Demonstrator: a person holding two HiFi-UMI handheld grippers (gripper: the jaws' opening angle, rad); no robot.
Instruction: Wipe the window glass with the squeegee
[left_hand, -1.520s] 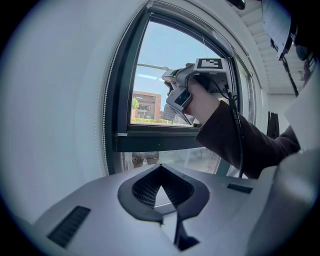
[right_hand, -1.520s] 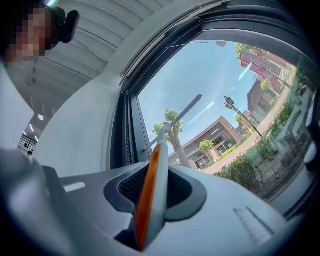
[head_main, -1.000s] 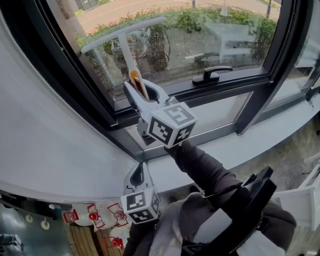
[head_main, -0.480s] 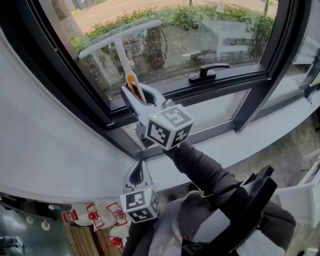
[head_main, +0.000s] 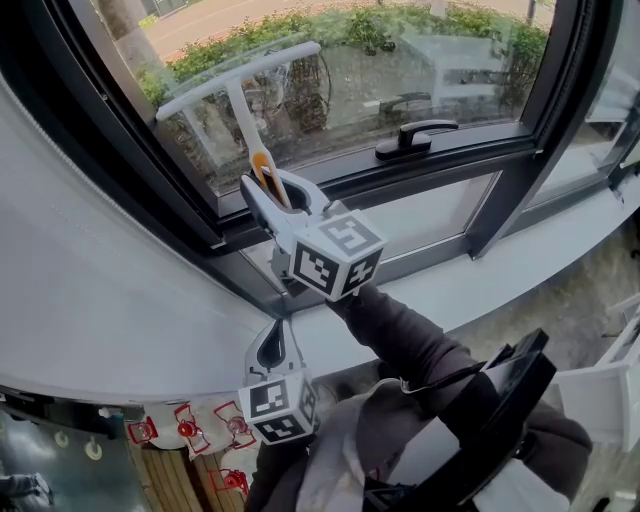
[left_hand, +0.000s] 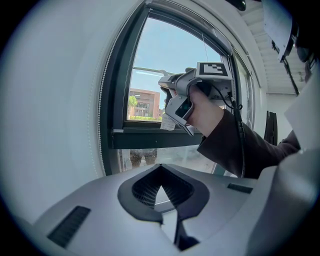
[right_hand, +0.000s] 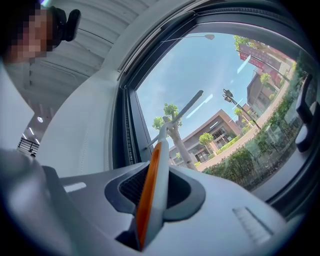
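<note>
Head view: right gripper (head_main: 270, 188), jaws just closing tighter on the squeegee (head_main: 243, 105) handle, holds it pointing up at the window glass (head_main: 420, 75), blade crosswise up-left of the jaws; left gripper (head_main: 272, 347), shut and empty, hangs below, further off.

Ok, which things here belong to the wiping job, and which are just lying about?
In the job: squeegee; window glass; right tongs, which have just been closing, shut on the squeegee.
Idle: left tongs, shut and empty; window handle; sill.
</note>
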